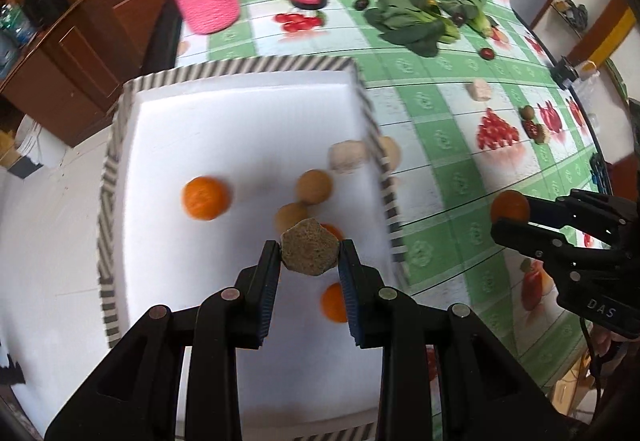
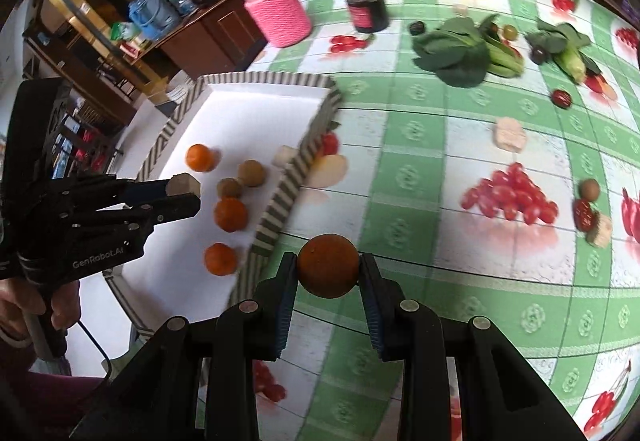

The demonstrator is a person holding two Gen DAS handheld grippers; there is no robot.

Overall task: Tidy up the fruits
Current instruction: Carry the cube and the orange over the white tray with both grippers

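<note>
Left wrist view shows the left gripper (image 1: 311, 253) clamped on a brown angular piece (image 1: 310, 250) above the white tray (image 1: 248, 113), where oranges (image 1: 206, 198) and brown round fruits (image 1: 314, 186) lie. Right wrist view shows the right gripper (image 2: 328, 271) clamped on an orange ball (image 2: 328, 266) over the checked tablecloth (image 2: 420, 177), just beside the tray's striped wall.
</note>
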